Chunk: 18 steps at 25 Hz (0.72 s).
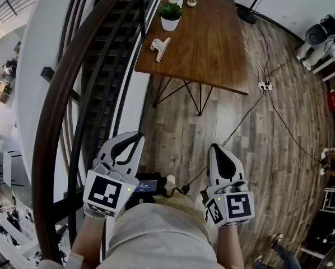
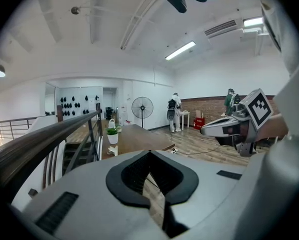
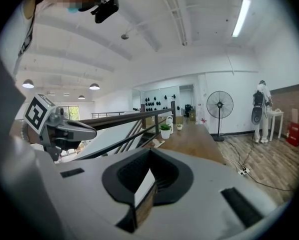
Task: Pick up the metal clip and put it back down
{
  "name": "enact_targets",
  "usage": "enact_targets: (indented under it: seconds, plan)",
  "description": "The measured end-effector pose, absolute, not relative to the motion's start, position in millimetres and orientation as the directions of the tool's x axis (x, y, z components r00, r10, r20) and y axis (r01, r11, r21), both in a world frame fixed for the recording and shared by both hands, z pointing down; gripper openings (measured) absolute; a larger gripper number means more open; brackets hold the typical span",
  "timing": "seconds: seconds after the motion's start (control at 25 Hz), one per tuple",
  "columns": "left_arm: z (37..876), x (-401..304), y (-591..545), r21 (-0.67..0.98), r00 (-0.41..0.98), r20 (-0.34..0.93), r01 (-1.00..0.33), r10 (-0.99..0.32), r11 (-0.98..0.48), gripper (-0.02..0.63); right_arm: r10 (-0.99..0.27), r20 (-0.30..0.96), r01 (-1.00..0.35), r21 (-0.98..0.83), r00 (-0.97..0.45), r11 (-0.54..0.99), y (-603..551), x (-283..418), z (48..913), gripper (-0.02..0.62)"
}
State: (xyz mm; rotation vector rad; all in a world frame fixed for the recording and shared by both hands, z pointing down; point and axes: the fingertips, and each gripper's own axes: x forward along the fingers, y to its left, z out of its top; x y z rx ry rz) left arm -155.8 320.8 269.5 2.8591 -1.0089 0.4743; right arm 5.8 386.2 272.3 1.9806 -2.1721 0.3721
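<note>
- Left gripper [image 1: 133,140] and right gripper [image 1: 217,150] were clamped together, empty, far from the metal clip [image 1: 161,47].
- Arriving with jaws unopened could shove it off the table [image 1: 212,43].

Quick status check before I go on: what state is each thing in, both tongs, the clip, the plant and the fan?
Left tongs: shut, empty, well short of the table.
Right tongs: shut, empty, also short of the table.
Metal clip: lying on the table near its edge, untouched.
Potted plant: upright on the table, past the clip.
Fan: standing upright; running or not, cannot tell.
</note>
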Motion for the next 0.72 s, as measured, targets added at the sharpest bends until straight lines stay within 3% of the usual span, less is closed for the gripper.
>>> enact_targets:
  seconds: [0.16,0.4,0.56,0.72]
  plan:
    - [268,-155,319,-0.028,0.727,0.309,-0.637,-0.613,-0.770,0.005,-0.951,0.295,-0.994,-0.076,-0.097,0.078,387,8,272,0.008]
    - [270,-155,319,-0.012,0.710,0.314,-0.661,-0.630,-0.751,0.010,-0.950,0.294,-0.992,-0.098,-0.106,0.080,389,13,273,0.112]
    - [276,-150,325,0.018,0.718,0.340,-0.651,-0.608,-0.759,0.124,-0.947,0.301,-0.991,-0.108,-0.114,0.085,390,14,277,0.143]
    - [277,-149,328,-0.001,0.704,0.348,-0.661,-0.620,-0.751,0.126,-0.946,0.300,-0.990,-0.111,-0.120,0.090,392,18,276,0.143]
